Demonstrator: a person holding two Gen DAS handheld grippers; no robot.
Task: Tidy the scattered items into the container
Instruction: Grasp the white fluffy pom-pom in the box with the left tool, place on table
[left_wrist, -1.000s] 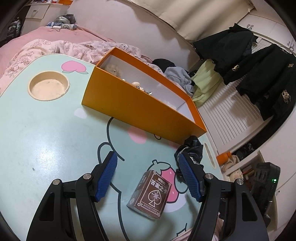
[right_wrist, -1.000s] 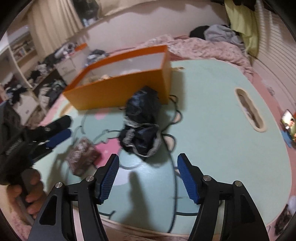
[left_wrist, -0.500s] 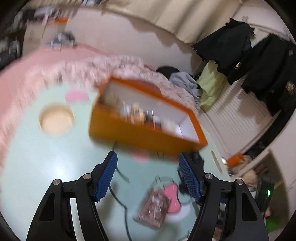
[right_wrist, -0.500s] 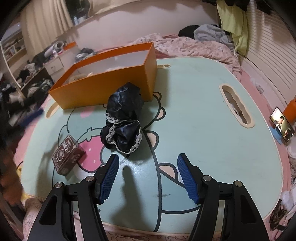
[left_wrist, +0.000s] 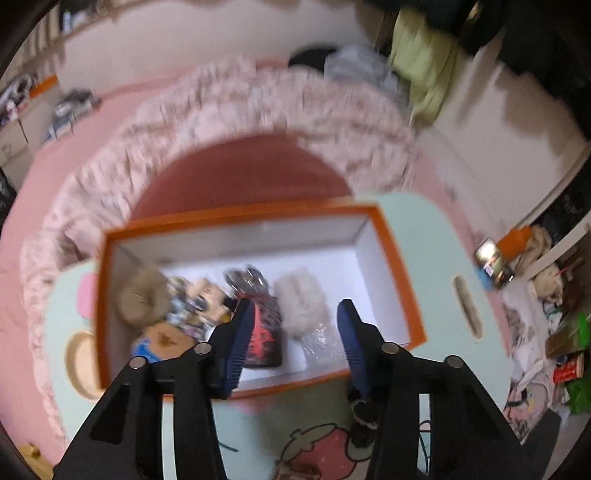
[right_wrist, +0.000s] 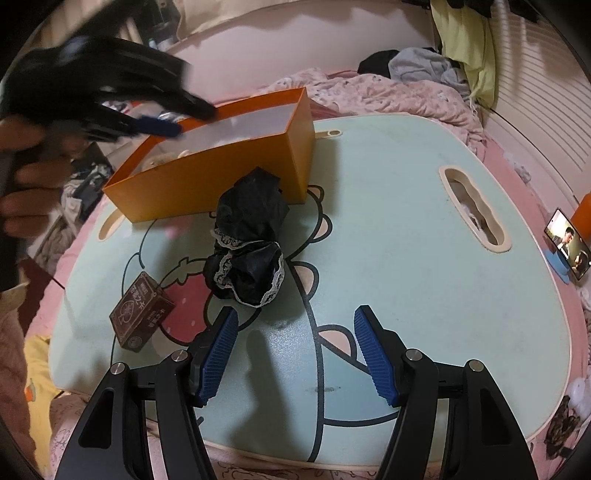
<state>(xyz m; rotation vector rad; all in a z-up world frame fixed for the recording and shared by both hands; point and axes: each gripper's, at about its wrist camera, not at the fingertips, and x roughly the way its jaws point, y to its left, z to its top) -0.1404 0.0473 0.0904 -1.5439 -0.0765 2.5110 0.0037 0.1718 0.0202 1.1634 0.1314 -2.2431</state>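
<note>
An orange box (left_wrist: 402, 280) with a white inside stands on the mint table; it holds several items, among them a fluffy beige thing (left_wrist: 301, 306) and a dark packet (left_wrist: 264, 332). My left gripper (left_wrist: 295, 343) is open and empty, high above the box, and shows in the right wrist view (right_wrist: 159, 122). My right gripper (right_wrist: 291, 354) is open and empty, low over the table's near edge. In front of it lie a black lace-trimmed cloth (right_wrist: 247, 243) and a brown card box (right_wrist: 142, 310). The orange box (right_wrist: 221, 166) stands behind them.
The mint table (right_wrist: 406, 258) has a slot cut-out (right_wrist: 476, 210) at the right. A phone (right_wrist: 569, 247) stands at its right edge. Pink bedding (left_wrist: 258, 110) and piled clothes (right_wrist: 424, 66) lie behind.
My left gripper has risen from table level near the card box to above the orange box, looking down into it. My right gripper has pulled back slightly and stayed open.
</note>
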